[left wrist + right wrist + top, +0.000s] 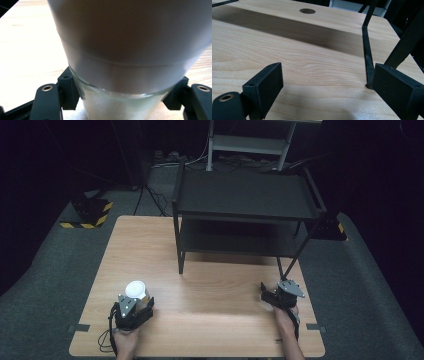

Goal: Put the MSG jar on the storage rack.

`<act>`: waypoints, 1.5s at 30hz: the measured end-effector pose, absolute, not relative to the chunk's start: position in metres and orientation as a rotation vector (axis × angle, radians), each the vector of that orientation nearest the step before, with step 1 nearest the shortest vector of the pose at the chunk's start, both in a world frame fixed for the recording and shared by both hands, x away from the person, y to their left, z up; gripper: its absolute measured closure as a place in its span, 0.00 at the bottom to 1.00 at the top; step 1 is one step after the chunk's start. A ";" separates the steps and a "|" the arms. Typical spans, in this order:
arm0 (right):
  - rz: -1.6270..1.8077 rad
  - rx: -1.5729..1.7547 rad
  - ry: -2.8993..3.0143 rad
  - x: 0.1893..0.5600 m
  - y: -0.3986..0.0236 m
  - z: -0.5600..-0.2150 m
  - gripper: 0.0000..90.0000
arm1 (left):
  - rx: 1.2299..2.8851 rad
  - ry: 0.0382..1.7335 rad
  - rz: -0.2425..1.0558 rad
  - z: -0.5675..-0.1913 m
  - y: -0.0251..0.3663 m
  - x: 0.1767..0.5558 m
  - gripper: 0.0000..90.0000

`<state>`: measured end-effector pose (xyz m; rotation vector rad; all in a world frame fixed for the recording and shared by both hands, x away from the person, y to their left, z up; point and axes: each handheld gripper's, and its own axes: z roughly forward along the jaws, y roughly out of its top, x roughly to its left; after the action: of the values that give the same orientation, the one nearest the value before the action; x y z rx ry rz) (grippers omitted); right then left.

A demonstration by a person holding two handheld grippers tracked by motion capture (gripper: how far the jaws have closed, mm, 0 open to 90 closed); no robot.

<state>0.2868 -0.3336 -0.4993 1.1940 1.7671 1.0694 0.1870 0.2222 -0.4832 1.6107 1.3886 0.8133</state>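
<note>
A white cup [136, 289] with a clear lower part stands on the wooden table [215, 320] near its front left corner. My left gripper [140, 301] is shut on it. In the left gripper view the cup [125, 45] looms close, and both black pads [68, 87] press on its clear base, with the left gripper [123, 98] around it. My right gripper [270, 298] rests low at the front right, open, with nothing between its jaws. In the right gripper view the right gripper [324, 87] frames bare wood.
A black two-tier shelf rack [245, 195] stands on the far half of the table; one thin leg [368, 62] comes down just beside my right jaw. A round hole [307, 11] lies in the tabletop farther off. A yellow-black striped block [90, 212] sits on the floor, far left.
</note>
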 end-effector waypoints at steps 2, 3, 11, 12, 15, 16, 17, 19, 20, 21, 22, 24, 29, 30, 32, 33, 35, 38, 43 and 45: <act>1.070 1.193 1.768 0.287 -0.334 -0.499 0.11 | 1.613 1.378 0.814 -0.482 0.222 0.188 0.35; 1.070 1.193 1.769 0.287 -0.334 -0.499 0.11 | 1.616 1.367 0.815 -0.481 0.222 0.188 0.35; 1.070 1.192 1.773 0.287 -0.334 -0.499 0.11 | 1.673 1.280 0.806 -0.464 0.209 0.201 0.35; 1.068 1.189 1.775 0.287 -0.333 -0.499 0.11 | 1.688 1.248 0.794 -0.458 0.204 0.206 0.35; 1.068 1.187 1.776 0.287 -0.333 -0.499 0.11 | 1.710 1.211 0.783 -0.450 0.199 0.211 0.35; 1.068 1.188 1.776 0.287 -0.333 -0.499 0.11 | 1.721 1.195 0.778 -0.447 0.197 0.213 0.35; 1.068 1.189 1.775 0.287 -0.333 -0.499 0.11 | 1.745 1.161 0.764 -0.440 0.193 0.218 0.35; 1.071 1.189 1.774 0.287 -0.333 -0.499 0.11 | 1.769 1.118 0.744 -0.431 0.189 0.225 0.35; 1.071 1.187 1.772 0.287 -0.334 -0.500 0.11 | 1.780 1.097 0.735 -0.428 0.187 0.228 0.35; 1.073 1.187 1.772 0.287 -0.334 -0.500 0.11 | 1.789 1.065 0.719 -0.423 0.184 0.232 0.35; 1.076 1.187 1.771 0.287 -0.334 -0.500 0.11 | 1.799 1.039 0.710 -0.419 0.180 0.237 0.35; 1.078 1.188 1.771 0.287 -0.334 -0.500 0.11 | 1.808 0.977 0.668 -0.407 0.167 0.252 0.35; 1.077 1.188 1.771 0.287 -0.334 -0.500 0.11 | 1.834 0.920 0.652 -0.392 0.147 0.268 0.35; 1.080 1.187 1.770 0.288 -0.335 -0.500 0.11 | 1.834 0.913 0.648 -0.389 0.143 0.271 0.35; 1.084 1.187 1.770 0.287 -0.335 -0.500 0.11 | 1.833 0.888 0.638 -0.382 0.134 0.280 0.35; 1.087 1.185 1.771 0.288 -0.336 -0.500 0.11 | 1.829 0.887 0.634 -0.380 0.132 0.282 0.35; 1.094 1.189 1.768 0.287 -0.336 -0.500 0.11 | 1.819 0.877 0.620 -0.375 0.128 0.290 0.35; 1.098 1.195 1.765 0.287 -0.337 -0.501 0.11 | 1.799 0.855 0.615 -0.365 0.118 0.301 0.35; 1.103 1.193 1.765 0.288 -0.338 -0.501 0.11 | 1.801 0.845 0.617 -0.358 0.110 0.310 0.35; 1.108 1.197 1.764 0.288 -0.338 -0.501 0.11 | 1.800 0.845 0.618 -0.356 0.107 0.314 0.35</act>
<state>0.2878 -0.3380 -0.5006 1.1966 1.7639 1.1078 0.3138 0.1068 -0.3562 1.8001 0.8449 0.6176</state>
